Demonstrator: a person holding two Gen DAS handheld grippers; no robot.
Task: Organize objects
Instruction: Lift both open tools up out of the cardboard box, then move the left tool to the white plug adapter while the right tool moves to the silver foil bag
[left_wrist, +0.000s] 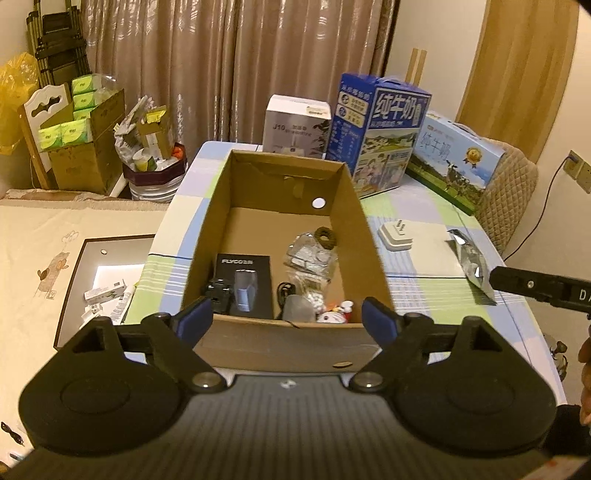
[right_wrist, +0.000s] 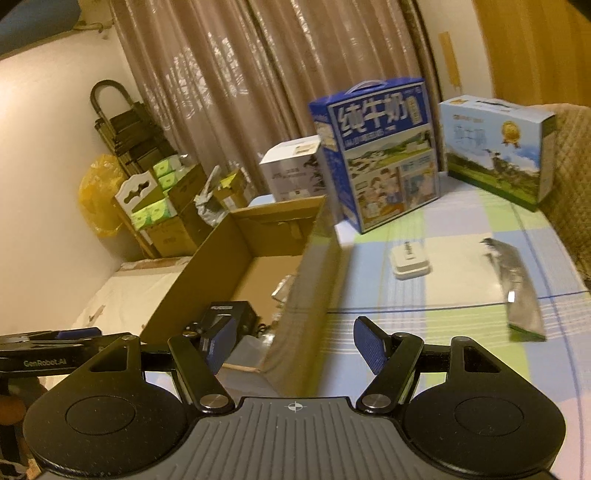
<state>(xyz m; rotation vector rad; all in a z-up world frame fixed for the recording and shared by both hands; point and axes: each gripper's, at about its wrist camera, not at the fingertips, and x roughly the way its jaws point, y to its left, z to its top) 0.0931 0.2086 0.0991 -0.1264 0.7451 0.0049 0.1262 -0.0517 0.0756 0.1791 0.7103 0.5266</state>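
Presently, the left gripper (left_wrist: 286, 317) hangs over the near wall of the open cardboard box (left_wrist: 343, 206), its blue pads spread wide with nothing between them. The right gripper (right_wrist: 293, 345) stands over the box's right near corner, jaws likewise apart and empty; its neighbour's arm reads "GenRobot.AI".

Inside the box lie a black carton (left_wrist: 245, 284) marked "FLYCO", a clear bag of small items (left_wrist: 312, 254) and a small figurine (left_wrist: 338, 310).

On the checked tablecloth (left_wrist: 424, 258), to the right of the box, rest a white plug adapter (left_wrist: 396, 234) and a silver foil pouch (left_wrist: 471, 264), both well apart from the grippers.

Behind stand a white box (left_wrist: 297, 123) marked "J10" and 2 milk cartons (left_wrist: 384, 129), each printed "纯牛奶".
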